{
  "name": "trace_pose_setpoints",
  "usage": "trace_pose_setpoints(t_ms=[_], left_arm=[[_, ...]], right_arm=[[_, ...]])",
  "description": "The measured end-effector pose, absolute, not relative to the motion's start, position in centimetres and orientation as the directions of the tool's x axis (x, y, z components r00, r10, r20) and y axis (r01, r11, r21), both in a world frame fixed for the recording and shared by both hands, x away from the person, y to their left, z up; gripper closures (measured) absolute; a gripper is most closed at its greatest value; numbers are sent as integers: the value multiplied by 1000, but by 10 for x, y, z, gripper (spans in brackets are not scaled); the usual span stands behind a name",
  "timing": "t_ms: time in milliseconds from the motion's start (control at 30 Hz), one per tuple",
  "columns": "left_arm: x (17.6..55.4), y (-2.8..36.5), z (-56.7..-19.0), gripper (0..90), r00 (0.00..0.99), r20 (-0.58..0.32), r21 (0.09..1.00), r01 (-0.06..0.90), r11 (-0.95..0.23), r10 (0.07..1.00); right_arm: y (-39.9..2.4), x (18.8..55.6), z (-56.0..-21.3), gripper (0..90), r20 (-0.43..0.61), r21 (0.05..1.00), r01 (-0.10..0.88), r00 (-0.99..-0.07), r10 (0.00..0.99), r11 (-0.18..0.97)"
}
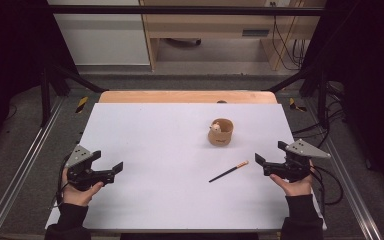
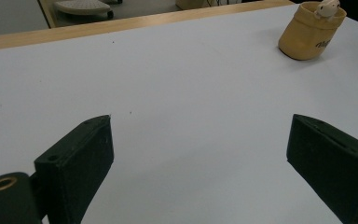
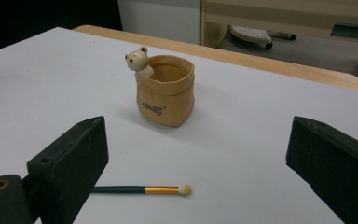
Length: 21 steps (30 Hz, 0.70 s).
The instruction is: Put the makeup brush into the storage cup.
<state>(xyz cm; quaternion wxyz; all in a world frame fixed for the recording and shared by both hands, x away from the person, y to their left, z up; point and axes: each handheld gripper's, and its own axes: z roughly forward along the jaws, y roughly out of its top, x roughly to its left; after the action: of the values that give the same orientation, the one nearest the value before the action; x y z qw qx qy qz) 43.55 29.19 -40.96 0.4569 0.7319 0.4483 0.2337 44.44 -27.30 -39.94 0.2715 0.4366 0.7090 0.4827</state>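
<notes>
The left gripper (image 1: pixel 111 161), a black two-jaw tool with a grey three-cornered plate on top, is held in the person's left hand (image 1: pixel 78 189) low over the near left part of the table, its jaws spread wide with nothing between them; in the left gripper view only bare white tabletop lies between the two black pads. The right gripper (image 1: pixel 269 153), held in the right hand (image 1: pixel 295 186) at the near right, likewise stands wide open and empty, its jaws pointing inward toward the middle of the table. Just beside its jaws lies a slim dark-handled brush with a gold ferrule and pale tip (image 1: pixel 229 171), flat on the white table cover (image 1: pixel 155 145) at a slant, untouched. Farther back, apart from the brush, a tan ceramic pot shaped like a folded sack with a small bear figure on its rim (image 1: pixel 221 132) stands upright and empty.
</notes>
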Motion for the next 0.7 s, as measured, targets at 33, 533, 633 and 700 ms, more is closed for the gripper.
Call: trace_pose_setpoints(t_ms=[33, 533, 633, 700], left_arm=[[436, 292, -410, 70, 489, -67, 878, 443, -182, 870], [436, 286, -413, 77, 511, -56, 868, 449, -210, 858], [436, 282, -413, 79, 518, -52, 867, 448, -219, 854], [436, 281, -412, 82, 521, -51, 866, 448, -223, 852]], right_arm=[[-273, 444, -399, 57, 37, 921, 358, -471, 881, 153], [-271, 444, -398, 62, 29, 913, 370, -477, 879, 171], [-270, 444, -398, 62, 25, 911, 373, -480, 877, 178], [-269, 444, -398, 62, 28, 910, 374, -481, 876, 177]])
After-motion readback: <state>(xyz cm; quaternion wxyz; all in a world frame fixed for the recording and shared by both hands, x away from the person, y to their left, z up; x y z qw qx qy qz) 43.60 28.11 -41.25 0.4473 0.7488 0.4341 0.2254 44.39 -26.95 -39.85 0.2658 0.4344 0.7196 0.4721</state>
